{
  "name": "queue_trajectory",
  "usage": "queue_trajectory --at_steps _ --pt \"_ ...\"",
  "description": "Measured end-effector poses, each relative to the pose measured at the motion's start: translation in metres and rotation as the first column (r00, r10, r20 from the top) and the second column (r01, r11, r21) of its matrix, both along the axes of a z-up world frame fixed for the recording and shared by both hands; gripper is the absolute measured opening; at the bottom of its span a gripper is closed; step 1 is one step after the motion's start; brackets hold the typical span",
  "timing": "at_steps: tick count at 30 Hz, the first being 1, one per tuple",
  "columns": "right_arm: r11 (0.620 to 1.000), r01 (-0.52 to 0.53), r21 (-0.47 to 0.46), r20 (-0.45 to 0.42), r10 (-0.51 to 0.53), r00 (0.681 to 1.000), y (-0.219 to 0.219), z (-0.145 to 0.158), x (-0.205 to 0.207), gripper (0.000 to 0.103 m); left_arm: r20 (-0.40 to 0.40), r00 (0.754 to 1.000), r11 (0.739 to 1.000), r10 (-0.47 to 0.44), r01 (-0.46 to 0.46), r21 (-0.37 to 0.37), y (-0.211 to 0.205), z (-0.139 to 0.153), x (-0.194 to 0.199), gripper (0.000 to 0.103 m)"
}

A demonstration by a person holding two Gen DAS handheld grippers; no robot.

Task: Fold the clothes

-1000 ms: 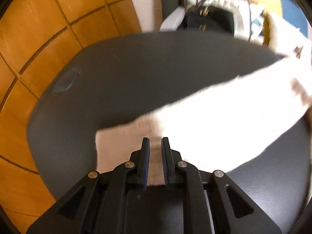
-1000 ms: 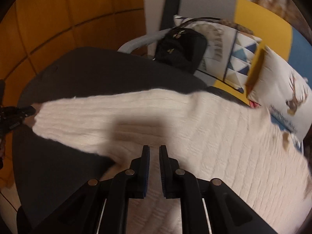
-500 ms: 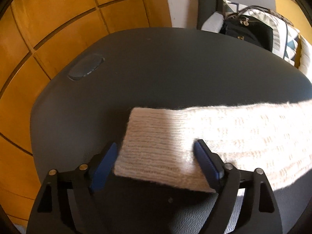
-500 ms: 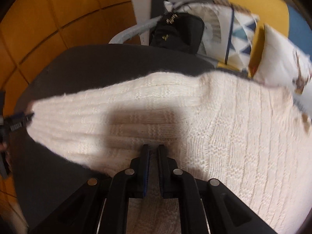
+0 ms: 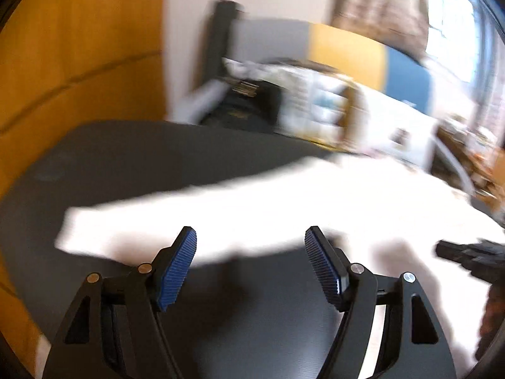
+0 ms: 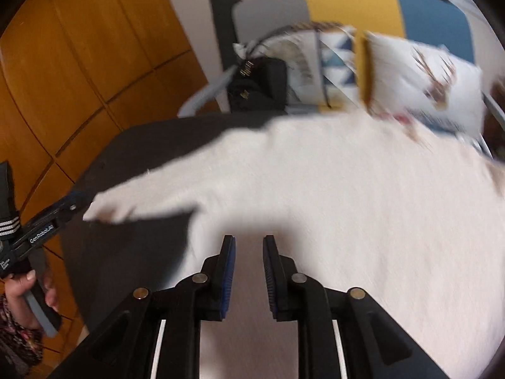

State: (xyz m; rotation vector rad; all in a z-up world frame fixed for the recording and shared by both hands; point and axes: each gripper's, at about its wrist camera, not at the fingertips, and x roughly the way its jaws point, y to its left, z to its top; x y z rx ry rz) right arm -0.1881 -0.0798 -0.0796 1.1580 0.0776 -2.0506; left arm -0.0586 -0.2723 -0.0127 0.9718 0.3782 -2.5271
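Note:
A cream knitted sweater [image 5: 284, 195] lies spread on the dark round table [image 5: 126, 158], one sleeve stretched out to the left. My left gripper [image 5: 251, 243] hovers above that sleeve with its jaws wide and closing, and no cloth is between the blue pads. In the right wrist view the sweater's body [image 6: 347, 189] fills the table [image 6: 126, 252]. My right gripper [image 6: 249, 243] hangs just over it, its jaws a narrow gap apart and opening, with no cloth pinched. Each gripper shows in the other's view: the right gripper [image 5: 467, 259], and the left gripper [image 6: 47, 218] by the sleeve's end.
Behind the table stands a seat with a grey, yellow and blue back [image 6: 347, 0], holding a black bag [image 6: 258, 85] and patterned cushions [image 6: 419, 75]. Orange wooden panels [image 6: 79, 63] run along the left. A hand [image 6: 28, 287] holds the left gripper at the table's left edge.
The left gripper let go of the sleeve's cuff, opened wide and drew back upward. The right gripper's jaws parted a little over the sweater's body. Both views are blurred by motion.

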Motion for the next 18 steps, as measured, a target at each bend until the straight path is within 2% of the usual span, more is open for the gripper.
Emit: queue_trajectory --at_steps 3,5,6,9,11,12,13,15,18 --pt "0.997 0.047 0.059 -0.007 -0.047 0.999 0.049 0.000 0.016 0.017 0.022 0.994 0.992 -0.109 0.108 0.063 0.052 -0.007 -0.017 0.074" --pt "0.991 0.085 0.108 -0.026 -0.082 0.996 0.079 -0.002 0.026 0.017 0.062 0.988 0.988 -0.143 0.139 0.063 0.089 -0.028 -0.019 0.074" --pt "0.986 0.106 0.127 -0.033 -0.103 0.994 0.095 -0.004 0.030 0.017 0.078 0.986 0.988 -0.149 0.145 0.063 0.112 -0.033 0.004 0.074" --pt "0.976 0.146 0.164 -0.033 -0.143 0.989 0.137 -0.009 0.036 0.017 0.130 0.975 0.982 -0.181 0.173 0.070 0.145 -0.061 0.012 0.074" --pt "0.967 0.156 0.202 -0.033 -0.153 0.988 0.155 -0.020 0.037 0.017 0.182 0.967 0.984 -0.177 0.174 0.036 0.154 -0.079 0.011 0.074" --pt "0.963 0.158 0.216 -0.031 -0.155 0.987 0.161 -0.027 0.036 0.017 0.188 0.967 0.983 -0.174 0.181 -0.021 0.163 -0.084 0.012 0.075" --pt "0.959 0.161 0.232 -0.023 -0.160 0.987 0.165 -0.034 0.034 0.017 0.165 0.970 0.978 -0.176 0.191 -0.084 0.167 -0.086 0.019 0.079" --pt "0.959 0.163 0.231 -0.031 -0.160 0.987 0.175 -0.041 0.035 0.017 0.161 0.973 0.975 -0.168 0.188 -0.120 0.167 -0.090 0.025 0.081" --pt "0.955 0.164 0.247 -0.061 -0.154 0.986 0.189 -0.046 0.039 0.015 0.153 0.975 0.983 -0.159 0.170 -0.067 0.157 -0.092 0.026 0.085"
